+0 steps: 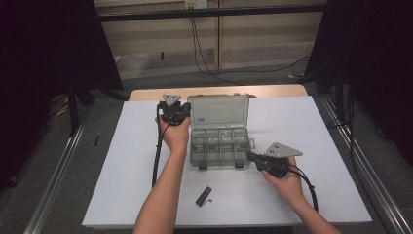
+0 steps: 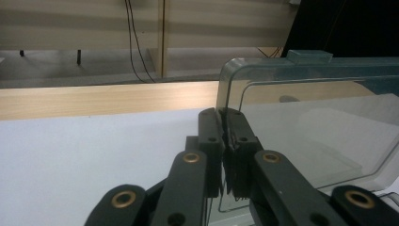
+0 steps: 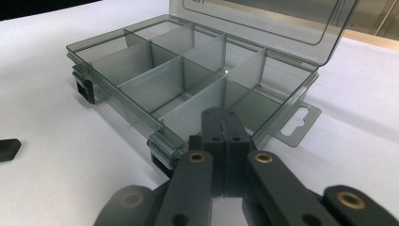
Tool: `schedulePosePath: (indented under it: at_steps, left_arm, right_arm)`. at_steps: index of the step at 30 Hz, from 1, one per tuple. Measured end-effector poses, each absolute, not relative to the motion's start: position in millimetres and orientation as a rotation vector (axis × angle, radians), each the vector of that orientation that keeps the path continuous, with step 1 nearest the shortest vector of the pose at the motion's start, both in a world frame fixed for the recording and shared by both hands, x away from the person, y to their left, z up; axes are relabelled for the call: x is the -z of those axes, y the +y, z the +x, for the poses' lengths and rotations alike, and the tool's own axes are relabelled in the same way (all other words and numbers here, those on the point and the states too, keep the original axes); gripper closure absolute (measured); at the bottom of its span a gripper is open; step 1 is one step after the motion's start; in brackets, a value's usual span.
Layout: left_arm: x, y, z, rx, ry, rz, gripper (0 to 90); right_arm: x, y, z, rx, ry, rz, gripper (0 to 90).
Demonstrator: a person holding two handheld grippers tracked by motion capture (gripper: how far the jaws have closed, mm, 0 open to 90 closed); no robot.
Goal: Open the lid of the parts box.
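A clear smoky plastic compartment box (image 1: pixel 196 146) stands open in the middle of the white table (image 1: pixel 311 126), its lid (image 1: pixel 219 111) raised at the back. My left gripper (image 1: pixel 186 109) is at the lid's left edge. In the left gripper view it (image 2: pixel 225 120) is shut on that thin edge of the lid (image 2: pixel 306 127). My right gripper (image 1: pixel 249 155) is shut at the box's front right corner. In the right gripper view its tips (image 3: pixel 225 117) lie against the rim there with nothing seen between them. The box's (image 3: pixel 122 63) compartments look empty.
A small black clip-like piece (image 1: pixel 204 196) lies on the table in front of the box, also at the left edge of the right gripper view (image 3: pixel 7 148). A wooden strip (image 1: pixel 146 93) runs along the table's far edge. Dark curtains and cables stand beyond.
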State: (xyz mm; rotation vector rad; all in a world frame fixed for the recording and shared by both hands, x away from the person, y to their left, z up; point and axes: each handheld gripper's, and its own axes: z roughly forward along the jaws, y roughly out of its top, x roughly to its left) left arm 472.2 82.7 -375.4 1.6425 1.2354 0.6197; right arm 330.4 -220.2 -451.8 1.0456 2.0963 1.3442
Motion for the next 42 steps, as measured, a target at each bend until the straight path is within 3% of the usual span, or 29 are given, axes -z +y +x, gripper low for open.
schedulePosePath:
  at_steps: [42]
  left_arm:
    - [388,78,484,-0.595,1.241,1.648,87.8]
  right_arm:
    - [452,-220,331,-1.339,2.094,1.033,90.0]
